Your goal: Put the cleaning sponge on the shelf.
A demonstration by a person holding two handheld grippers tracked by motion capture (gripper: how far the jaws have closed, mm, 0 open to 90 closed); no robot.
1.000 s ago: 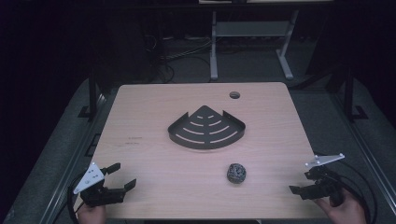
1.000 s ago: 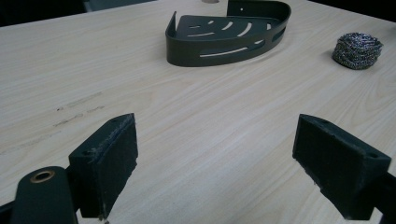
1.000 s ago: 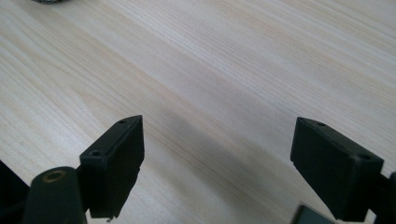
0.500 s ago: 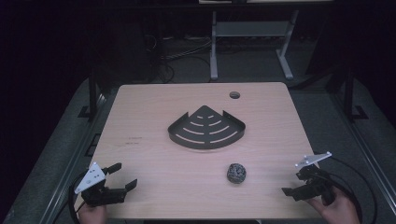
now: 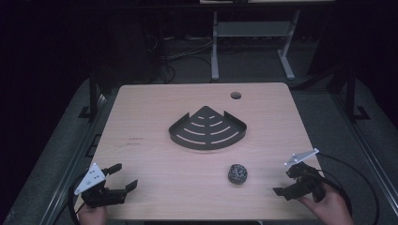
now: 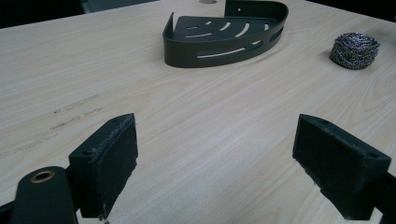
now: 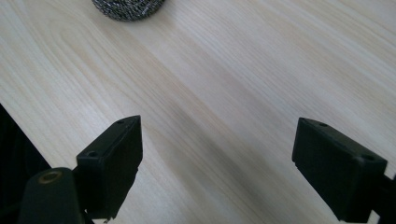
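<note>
Two pairs of tongs low at the near edge of the counter [image 5: 155,108], both spread wide with nothing but bare wood between the pads. Left tongs [image 5: 126,175] over the near left corner, the left hand [image 5: 91,216] behind them cut off by the bottom edge of the high view. Right tongs [image 5: 284,182] over the near right corner, jaws just now opening further and empty, the right hand [image 5: 328,206] half out of frame too. Scouring ball [image 5: 238,173] alone on the counter, near the right tongs on their inner side and clear of them, well apart from the left pair. Cut off at the top edge of the right gripper view, only its lower curve visible there; whole in the left gripper view — a squashed knot of fine metal wire, grey with faint coloured glints. Behind it, around the middle of the counter, a black corner tray [image 5: 207,129]: fan-shaped, matt metal, curved slots through its floor, a low wall along the rounded front and two straight sides meeting at the back. That back corner clipped by the frame in the left gripper view. Small round hole [image 5: 235,95] near the far edge, dark inside. Faint grey marks on the pale wood grain left of the tray, too small to read. Pads of both tongs blocky, black, slightly rough — speckled with dust.
</note>
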